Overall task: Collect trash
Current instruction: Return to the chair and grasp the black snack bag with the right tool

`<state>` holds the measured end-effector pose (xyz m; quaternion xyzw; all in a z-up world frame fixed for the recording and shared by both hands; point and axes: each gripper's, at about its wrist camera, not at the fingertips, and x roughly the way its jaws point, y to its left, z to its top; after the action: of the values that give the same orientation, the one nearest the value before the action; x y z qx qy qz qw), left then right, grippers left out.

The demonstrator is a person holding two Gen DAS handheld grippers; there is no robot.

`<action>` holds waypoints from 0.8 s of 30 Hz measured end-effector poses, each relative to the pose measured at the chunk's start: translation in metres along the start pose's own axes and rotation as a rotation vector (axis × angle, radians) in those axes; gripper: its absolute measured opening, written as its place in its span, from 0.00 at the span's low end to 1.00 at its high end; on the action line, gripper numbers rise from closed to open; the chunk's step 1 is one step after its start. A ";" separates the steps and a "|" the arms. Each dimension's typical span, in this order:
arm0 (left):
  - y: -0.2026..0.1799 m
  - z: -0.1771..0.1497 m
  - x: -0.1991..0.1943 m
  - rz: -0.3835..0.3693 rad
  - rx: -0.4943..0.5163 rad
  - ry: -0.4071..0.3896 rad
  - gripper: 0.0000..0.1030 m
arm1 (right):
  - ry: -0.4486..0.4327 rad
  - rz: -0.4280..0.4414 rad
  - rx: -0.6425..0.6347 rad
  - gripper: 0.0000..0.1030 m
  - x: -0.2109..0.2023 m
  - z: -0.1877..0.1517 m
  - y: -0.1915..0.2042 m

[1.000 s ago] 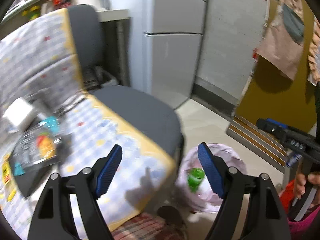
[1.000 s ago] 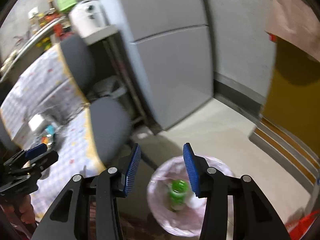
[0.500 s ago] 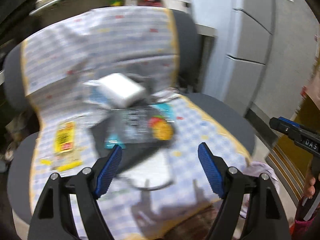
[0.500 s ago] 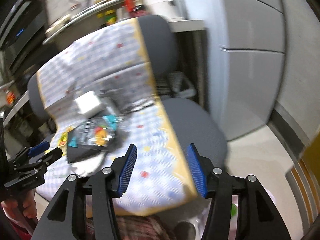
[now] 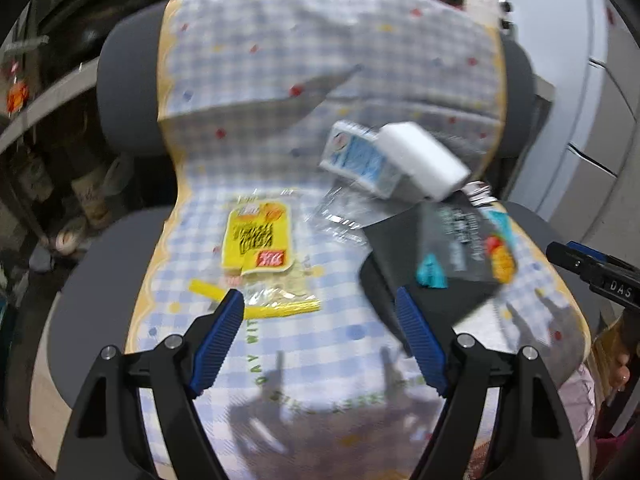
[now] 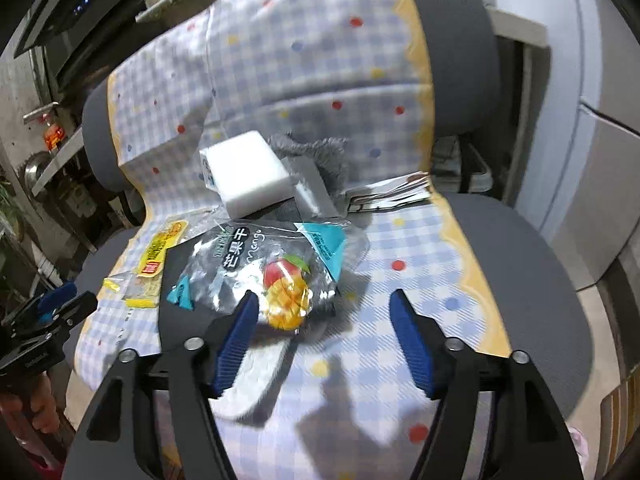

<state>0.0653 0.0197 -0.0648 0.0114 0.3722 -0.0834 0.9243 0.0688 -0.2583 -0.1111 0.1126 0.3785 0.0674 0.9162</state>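
A grey office chair (image 5: 120, 240) with a blue checked cover (image 5: 312, 344) holds several pieces of trash. A yellow wrapper (image 5: 256, 244) lies at the seat's left, also in the right wrist view (image 6: 160, 252). A clear mango snack bag (image 6: 272, 268) lies on a black flat item (image 5: 424, 288). A white block (image 6: 248, 174) and a blue-and-white carton (image 5: 356, 156) sit by the backrest. My left gripper (image 5: 320, 316) is open and empty above the seat, just below the yellow wrapper. My right gripper (image 6: 324, 320) is open and empty, just in front of the mango bag.
A grey fluffy cloth (image 6: 316, 156) and folded papers (image 6: 392, 192) lie at the seat's back right. A pink-lined bin's edge (image 5: 576, 404) shows at the chair's right. A grey fridge (image 6: 600, 120) stands right; cluttered shelves (image 5: 32, 128) stand left.
Both grippers have swung left from the pink-lined bin on the floor to the chair seat and moved closer to the trash. Both stay open and empty.
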 end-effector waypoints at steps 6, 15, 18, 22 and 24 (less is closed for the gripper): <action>0.010 -0.001 0.023 -0.001 -0.020 0.041 0.74 | 0.025 0.031 -0.005 0.83 0.046 0.015 0.002; -0.008 -0.006 0.046 -0.020 0.041 0.084 0.71 | 0.064 0.160 0.059 0.76 0.088 0.027 -0.007; -0.013 -0.008 0.048 -0.014 0.055 0.091 0.71 | 0.038 0.171 0.006 0.55 0.074 0.023 0.003; -0.014 -0.010 0.044 -0.002 0.054 0.090 0.71 | -0.006 0.176 -0.024 0.22 0.048 0.015 0.008; -0.011 -0.010 0.038 -0.002 0.044 0.083 0.71 | -0.035 0.189 -0.016 0.03 0.034 0.013 0.007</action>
<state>0.0832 0.0037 -0.0976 0.0348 0.4083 -0.0921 0.9075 0.1019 -0.2469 -0.1235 0.1416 0.3496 0.1545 0.9131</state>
